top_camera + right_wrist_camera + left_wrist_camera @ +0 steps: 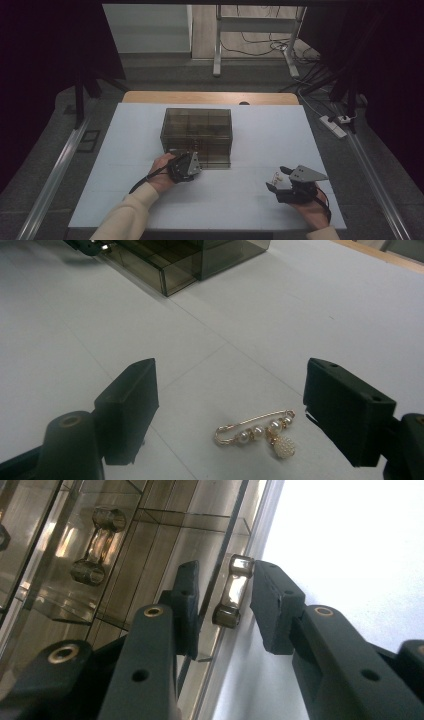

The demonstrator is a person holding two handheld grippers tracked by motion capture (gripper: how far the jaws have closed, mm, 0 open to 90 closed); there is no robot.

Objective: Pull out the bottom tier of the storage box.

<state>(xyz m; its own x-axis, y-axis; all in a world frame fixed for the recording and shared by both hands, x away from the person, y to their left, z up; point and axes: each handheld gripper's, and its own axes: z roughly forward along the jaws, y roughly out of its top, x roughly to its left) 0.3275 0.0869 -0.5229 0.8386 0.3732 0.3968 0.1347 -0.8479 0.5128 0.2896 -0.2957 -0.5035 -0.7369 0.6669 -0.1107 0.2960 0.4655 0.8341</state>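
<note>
A smoky clear drawer box (197,131) stands mid-table. My left gripper (186,167) is at its front lower left. In the left gripper view the jaws (226,570) straddle a small clear drawer handle (231,591); one pad touches its end, while a gap shows at the other pad. A gold pin brooch with pearls (262,435) lies flat on the white table, also seen as the brooch (275,176) in the high view. My right gripper (232,372) stands wide open around it without touching, as does the right gripper (278,179) seen from above.
One drawer (167,275) sticks a little out of the box front. A second handle (97,545) sits on a neighbouring drawer. The white table top (260,135) is ringed by a wooden edge (210,97) at the back; cables and a power strip (332,125) lie on the floor.
</note>
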